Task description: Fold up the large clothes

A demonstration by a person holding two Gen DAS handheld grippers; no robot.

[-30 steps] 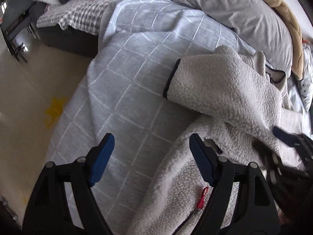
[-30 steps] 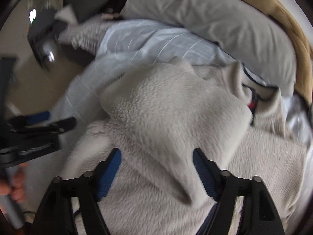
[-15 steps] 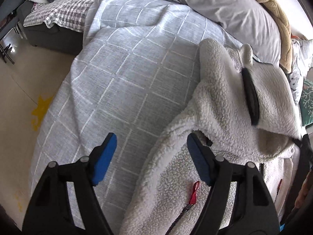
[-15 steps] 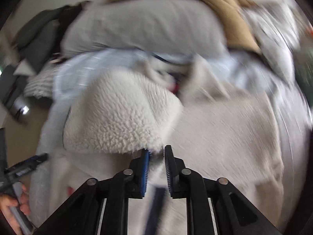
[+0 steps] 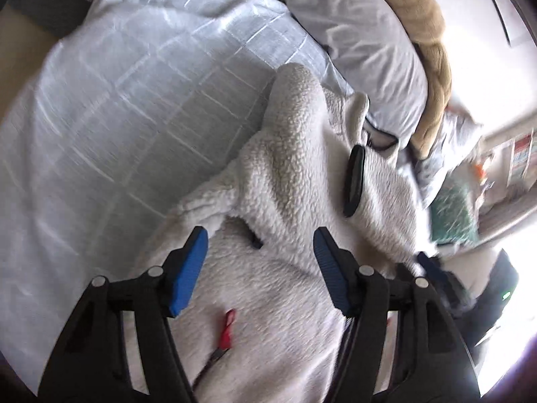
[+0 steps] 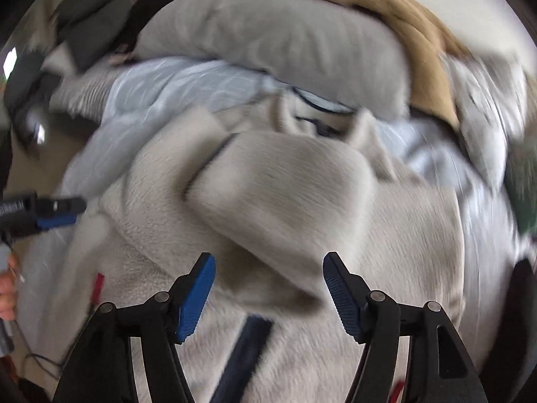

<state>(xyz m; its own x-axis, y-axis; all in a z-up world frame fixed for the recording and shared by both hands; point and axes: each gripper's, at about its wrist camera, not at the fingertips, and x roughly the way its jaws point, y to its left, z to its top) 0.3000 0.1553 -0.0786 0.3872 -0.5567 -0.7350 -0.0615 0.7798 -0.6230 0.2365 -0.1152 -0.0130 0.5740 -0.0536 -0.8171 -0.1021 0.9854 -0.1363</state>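
Checked grey bedspread (image 5: 141, 107) at left, smooth weave. Left gripper (image 5: 260, 262) jaws apart, just been closing, nothing clamped. Fuzzy cream fleece jacket (image 5: 295, 174) lies on it, sleeve folded across. Right gripper (image 6: 268, 288) just sprang open, empty.

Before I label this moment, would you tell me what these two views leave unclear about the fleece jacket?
- Fleece jacket hem and lower zip: left wrist view, behind the left tongs and cut off by the bottom edge.
- Collar: right wrist view, smeared by motion blur.
- Right tongs: left wrist view, mostly cut off by the right edge.
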